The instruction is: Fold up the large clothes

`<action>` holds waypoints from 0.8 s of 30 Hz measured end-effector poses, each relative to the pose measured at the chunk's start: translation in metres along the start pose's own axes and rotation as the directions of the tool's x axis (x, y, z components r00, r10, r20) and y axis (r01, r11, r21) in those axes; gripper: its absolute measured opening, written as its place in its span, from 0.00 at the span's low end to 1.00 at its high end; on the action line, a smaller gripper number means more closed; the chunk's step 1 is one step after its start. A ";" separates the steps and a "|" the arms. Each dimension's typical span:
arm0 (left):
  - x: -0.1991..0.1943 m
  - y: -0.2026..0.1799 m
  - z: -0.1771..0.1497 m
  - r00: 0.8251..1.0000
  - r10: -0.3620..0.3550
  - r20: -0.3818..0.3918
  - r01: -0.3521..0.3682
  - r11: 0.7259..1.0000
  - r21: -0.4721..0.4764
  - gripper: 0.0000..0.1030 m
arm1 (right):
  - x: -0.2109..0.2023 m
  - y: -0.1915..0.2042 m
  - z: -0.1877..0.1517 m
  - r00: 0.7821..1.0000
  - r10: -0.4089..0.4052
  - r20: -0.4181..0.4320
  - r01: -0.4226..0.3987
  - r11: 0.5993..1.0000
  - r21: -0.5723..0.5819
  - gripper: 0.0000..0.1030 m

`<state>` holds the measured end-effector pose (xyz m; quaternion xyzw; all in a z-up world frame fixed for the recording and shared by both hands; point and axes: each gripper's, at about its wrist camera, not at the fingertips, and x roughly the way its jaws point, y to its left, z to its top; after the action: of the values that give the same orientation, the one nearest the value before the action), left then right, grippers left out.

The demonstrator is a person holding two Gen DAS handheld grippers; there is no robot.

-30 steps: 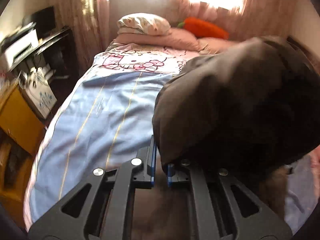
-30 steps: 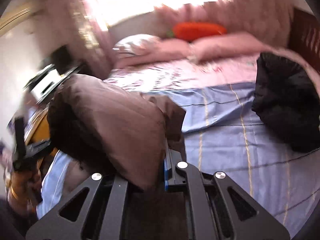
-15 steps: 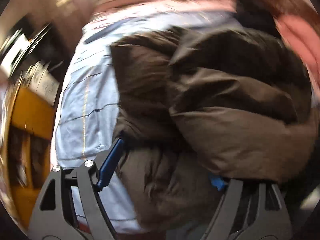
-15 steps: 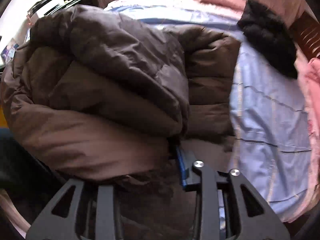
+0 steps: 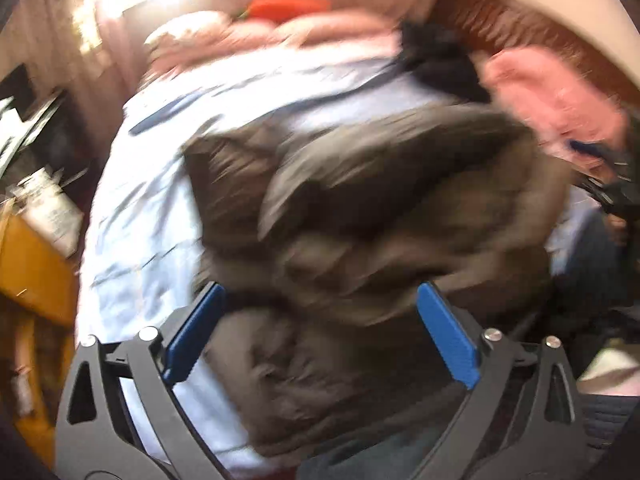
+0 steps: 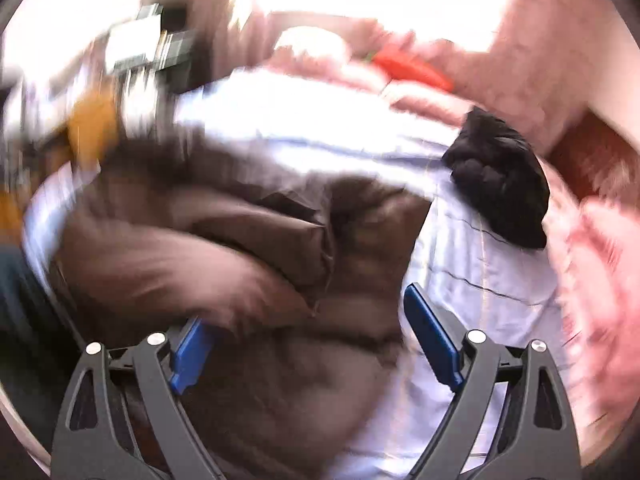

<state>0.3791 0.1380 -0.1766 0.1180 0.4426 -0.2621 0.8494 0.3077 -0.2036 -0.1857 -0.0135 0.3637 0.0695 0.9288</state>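
A bulky brown padded jacket lies bunched on the light blue bedsheet; it also shows in the right wrist view. My left gripper is open, its blue pads spread just above the jacket's near edge. My right gripper is open too, over the jacket's near right part, one blue pad over the sheet. Both views are motion-blurred.
A black garment lies on the sheet at the right, also in the left wrist view. Pink pillows and an orange carrot cushion sit at the bed head. A yellow cabinet stands left of the bed.
Both grippers were shut on the jacket and held it up; they lowered it onto the bed, opened and let it go. Both cameras are now pulling back.
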 end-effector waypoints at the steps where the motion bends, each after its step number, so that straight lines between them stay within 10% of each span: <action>1: -0.008 -0.008 0.001 1.000 -0.013 0.023 0.012 0.999 0.034 0.97 | -0.004 -0.008 0.005 0.997 0.075 0.023 -0.076 0.995 0.067 0.89; 7: -0.025 -0.024 0.017 0.993 0.056 0.108 -0.062 0.997 0.054 0.98 | -0.038 -0.012 0.032 0.920 0.357 0.161 -0.380 0.913 0.145 0.99; 10: 0.006 -0.026 0.049 0.995 0.099 0.019 -0.097 0.991 -0.092 0.94 | -0.010 -0.003 0.048 0.960 0.270 0.071 -0.280 0.933 0.227 0.84; 12: 0.055 -0.020 0.065 0.995 -0.070 -0.068 0.051 0.968 -0.244 0.77 | 0.036 0.013 0.049 0.971 0.237 -0.041 -0.222 0.948 0.226 0.64; 14: 0.104 -0.020 0.069 0.979 -0.122 -0.161 0.067 0.949 -0.308 0.59 | 0.090 0.022 0.044 0.970 0.191 -0.151 -0.150 0.958 0.244 0.64; 18: 0.175 -0.017 0.061 0.958 0.009 -0.287 -0.090 0.959 -0.270 0.58 | 0.162 0.037 0.011 0.957 0.012 -0.290 0.043 0.983 0.181 0.64; 24: 0.199 -0.008 0.050 0.943 0.007 -0.333 -0.109 0.952 -0.287 0.56 | 0.198 0.038 -0.008 0.932 -0.034 -0.361 0.080 0.990 0.113 0.64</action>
<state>0.5032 0.0417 -0.3091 0.0420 0.6089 -0.1429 0.7791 0.4407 -0.1426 -0.3251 0.0222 0.5298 0.0157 0.8477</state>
